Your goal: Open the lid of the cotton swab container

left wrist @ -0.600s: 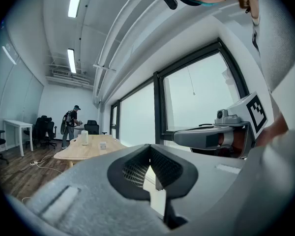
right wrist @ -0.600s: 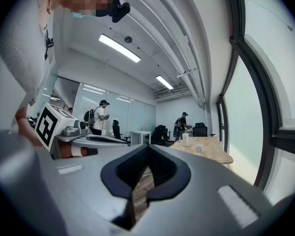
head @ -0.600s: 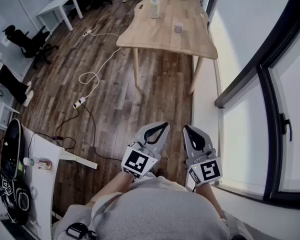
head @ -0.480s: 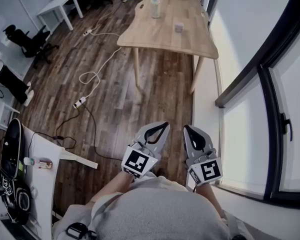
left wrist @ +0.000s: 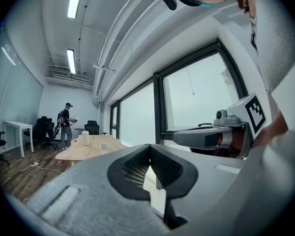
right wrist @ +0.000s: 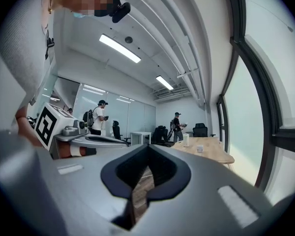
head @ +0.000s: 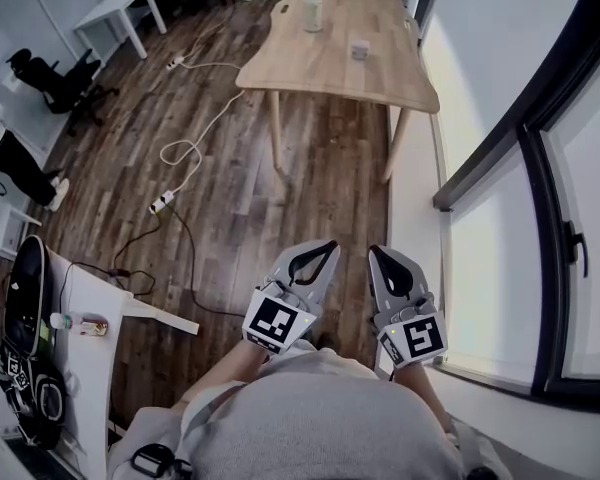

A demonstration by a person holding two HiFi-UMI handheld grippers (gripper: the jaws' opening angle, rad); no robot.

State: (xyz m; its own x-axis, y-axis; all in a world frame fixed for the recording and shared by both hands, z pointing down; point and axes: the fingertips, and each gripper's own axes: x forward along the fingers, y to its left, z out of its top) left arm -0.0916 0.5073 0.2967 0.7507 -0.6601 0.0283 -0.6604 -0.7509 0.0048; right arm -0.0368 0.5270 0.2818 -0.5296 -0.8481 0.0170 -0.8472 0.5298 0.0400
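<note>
On the far wooden table stand a tall pale round container and a small pale box; which one holds the cotton swabs I cannot tell. Both show small in the left gripper view, the container and the box, and again in the right gripper view, the container and the box. My left gripper and right gripper are held level, side by side close to the person's body, well short of the table. Both are shut with nothing between their jaws.
Dark wood floor lies between me and the table, with white cables and power strips on it. A window wall runs along the right. A white desk with dark gear stands at the near left. People and office chairs are at the back.
The table and floor have slid slightly in the head view. Both grippers keep their place in front of the body and stay shut.
</note>
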